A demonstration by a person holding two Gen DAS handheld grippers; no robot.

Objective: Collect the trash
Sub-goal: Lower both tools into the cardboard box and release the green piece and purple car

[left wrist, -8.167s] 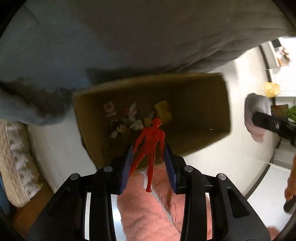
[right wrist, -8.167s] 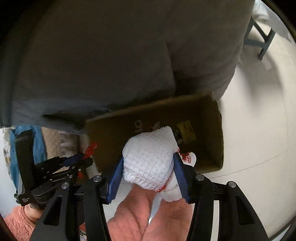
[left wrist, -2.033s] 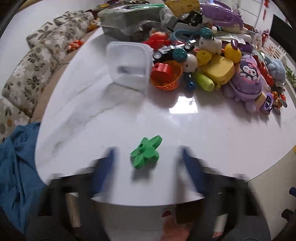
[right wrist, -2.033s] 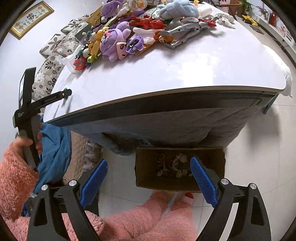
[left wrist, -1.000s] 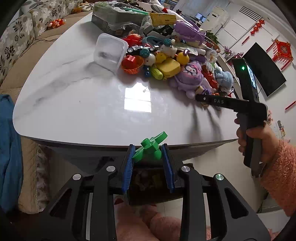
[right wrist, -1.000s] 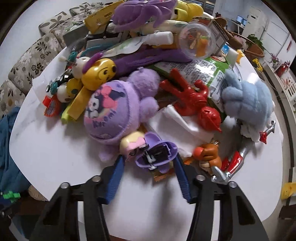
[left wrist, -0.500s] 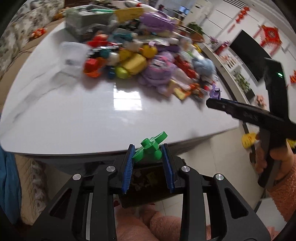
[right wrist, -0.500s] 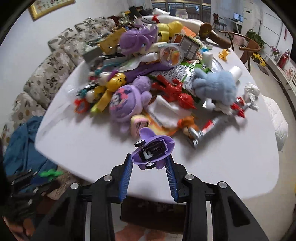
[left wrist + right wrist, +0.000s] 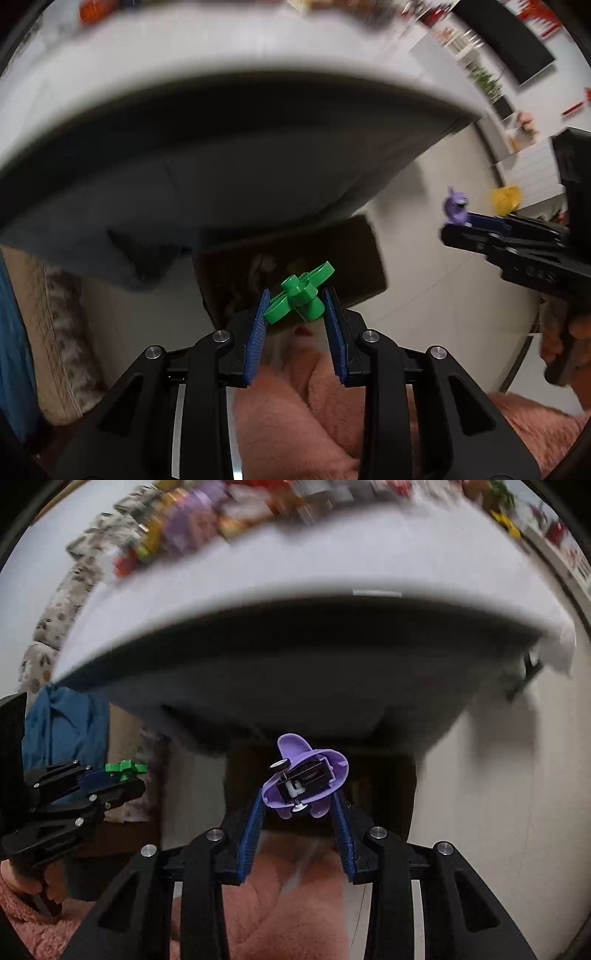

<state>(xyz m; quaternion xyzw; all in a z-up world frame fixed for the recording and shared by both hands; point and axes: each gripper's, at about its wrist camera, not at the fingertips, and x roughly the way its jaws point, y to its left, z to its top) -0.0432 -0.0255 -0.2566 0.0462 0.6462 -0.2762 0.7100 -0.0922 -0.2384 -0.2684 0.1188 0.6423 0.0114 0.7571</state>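
Note:
My left gripper is shut on a green flower-shaped plastic piece and holds it in the air over the near edge of a brown cardboard box on the floor under the table. My right gripper is shut on a purple wheeled toy, held in front of the same box. Each gripper shows in the other's view: the right one at the right, the left one at the left. The box contents are dark and blurred.
The white table overhangs the box, with a blurred pile of toys on top. A grey cloth hangs under it. Blue fabric and a patterned sofa lie left. Pale floor lies right.
Both grippers have dropped from table height to below the table edge, towards the box. Each still holds its item: the green piece on the left, the purple toy on the right.

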